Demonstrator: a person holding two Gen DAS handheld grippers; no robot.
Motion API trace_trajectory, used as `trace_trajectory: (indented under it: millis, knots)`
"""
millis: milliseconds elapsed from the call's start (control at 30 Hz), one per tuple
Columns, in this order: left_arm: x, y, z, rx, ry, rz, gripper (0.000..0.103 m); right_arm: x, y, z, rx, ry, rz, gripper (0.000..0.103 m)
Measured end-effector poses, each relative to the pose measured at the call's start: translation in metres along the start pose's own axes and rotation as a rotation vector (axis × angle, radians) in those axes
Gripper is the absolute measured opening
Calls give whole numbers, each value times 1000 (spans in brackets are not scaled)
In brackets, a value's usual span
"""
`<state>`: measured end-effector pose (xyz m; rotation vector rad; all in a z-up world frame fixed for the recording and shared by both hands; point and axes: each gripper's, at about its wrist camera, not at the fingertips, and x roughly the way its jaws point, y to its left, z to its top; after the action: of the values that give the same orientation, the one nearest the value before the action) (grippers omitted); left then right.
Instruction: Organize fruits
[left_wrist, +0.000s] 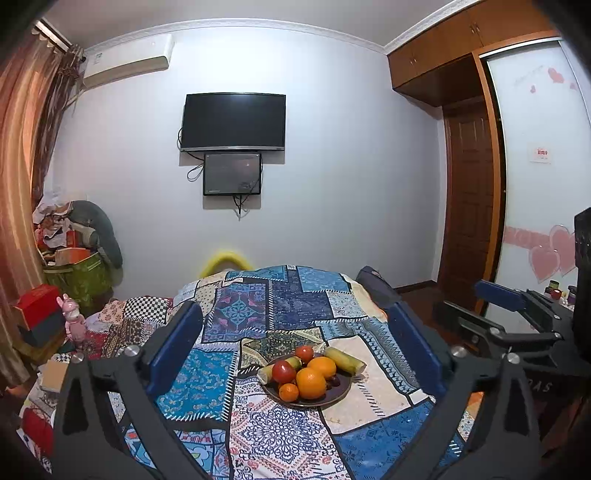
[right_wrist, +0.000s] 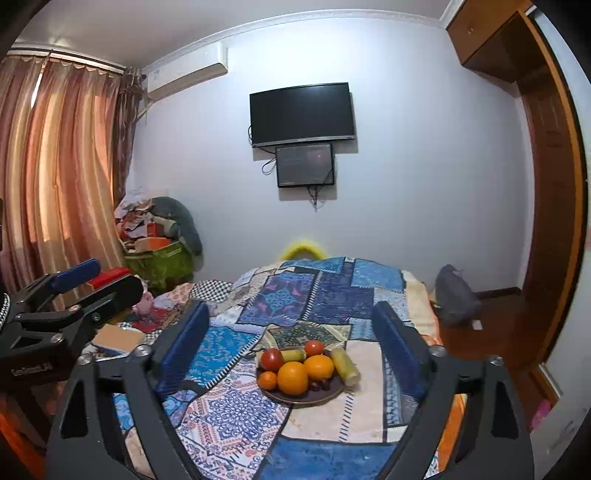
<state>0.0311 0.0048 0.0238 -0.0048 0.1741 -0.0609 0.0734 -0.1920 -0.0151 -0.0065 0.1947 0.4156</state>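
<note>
A dark plate (left_wrist: 334, 398) (right_wrist: 280, 397) sits on the patchwork bedspread (left_wrist: 258, 317) (right_wrist: 325, 291). It holds two large oranges (left_wrist: 311, 382) (right_wrist: 293, 377), a small orange (left_wrist: 288, 392) (right_wrist: 267, 380), two red tomatoes (left_wrist: 283, 371) (right_wrist: 272, 359), dark grapes (left_wrist: 333, 381) (right_wrist: 320, 385) and two yellow-green sugarcane pieces (left_wrist: 344, 360) (right_wrist: 345, 367). My left gripper (left_wrist: 295, 325) is open and empty, above the bed and short of the plate. My right gripper (right_wrist: 291, 326) is open and empty, likewise short of the plate. Each gripper shows at the edge of the other's view.
A pink rabbit figure (left_wrist: 74, 321), red boxes (left_wrist: 38, 304) and a green bag of clutter (left_wrist: 79, 275) stand at the left of the bed. A grey bag (right_wrist: 456, 295) lies on the floor at the right. A TV (left_wrist: 233, 122) hangs on the far wall.
</note>
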Motion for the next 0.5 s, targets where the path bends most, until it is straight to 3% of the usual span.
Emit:
trace_trajectory:
  millis: [133,500]
  knots:
    - [-5,2,-4,-16,7,-2,103,-10,2,-1,-4,-19,-33,103]
    - [-10,3,-7,-18,-2,0,103,-19,4,-6,-13,-34,-38,103]
